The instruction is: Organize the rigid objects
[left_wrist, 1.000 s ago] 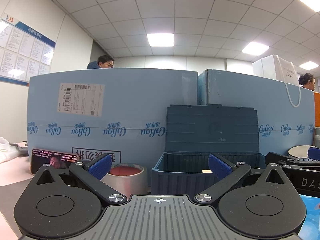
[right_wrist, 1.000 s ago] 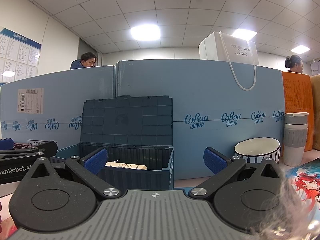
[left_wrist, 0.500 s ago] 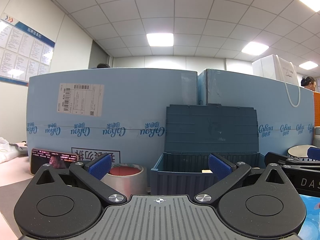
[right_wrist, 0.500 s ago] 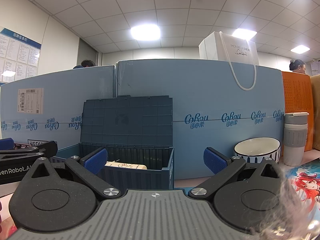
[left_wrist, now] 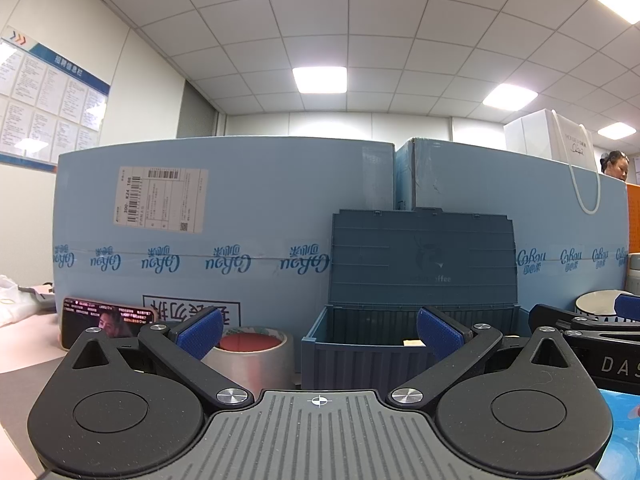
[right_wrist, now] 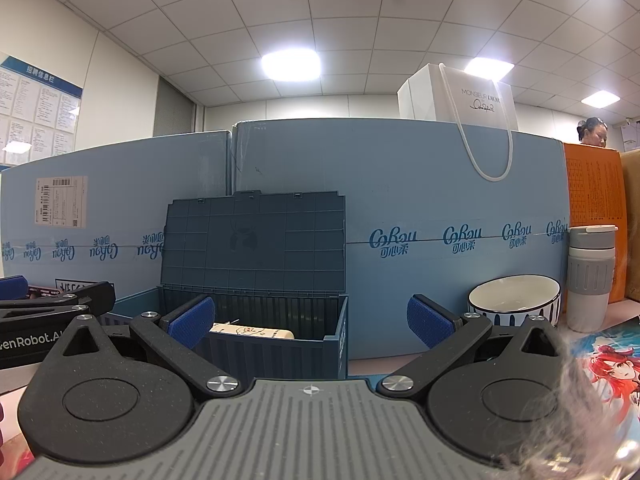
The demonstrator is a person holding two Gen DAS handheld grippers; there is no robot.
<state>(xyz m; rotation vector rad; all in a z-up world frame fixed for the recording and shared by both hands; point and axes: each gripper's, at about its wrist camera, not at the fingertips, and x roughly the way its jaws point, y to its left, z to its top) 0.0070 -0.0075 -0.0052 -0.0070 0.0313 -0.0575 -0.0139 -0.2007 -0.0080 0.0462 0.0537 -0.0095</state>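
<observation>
Since the earlier frames the man's head behind the light-blue cartons (left_wrist: 248, 216) has dropped out of sight; both tools and the things on the counter (left_wrist: 24, 364) have kept their places.

The cartons, smooth cardboard with printed tape, rise directly behind the storage box (left_wrist: 360, 356) and hide the room's lower half. A woman at the far right shows only as head and shoulders above them. The storage box is dark blue ribbed plastic, its lid (right_wrist: 256, 240) upright against the cartons. Inside it lies a cream, rounded object (right_wrist: 252, 333), half hidden by the front wall, its markings too small to read.

Right of the box stand a white ceramic bowl (right_wrist: 514, 304) with dark stripes and, beyond it, a white-and-grey tumbler (right_wrist: 590, 276). Left of the box sits a roll of clear tape (left_wrist: 256, 354) with a red core, then a phone (left_wrist: 106, 320), partly covered by the left tool (left_wrist: 318, 330).

The left tool is spread wide and empty. The right tool (right_wrist: 312, 316), in front of the box, is likewise spread, gripping nothing. Blurred grey fluff crosses the right view's lower corner.
</observation>
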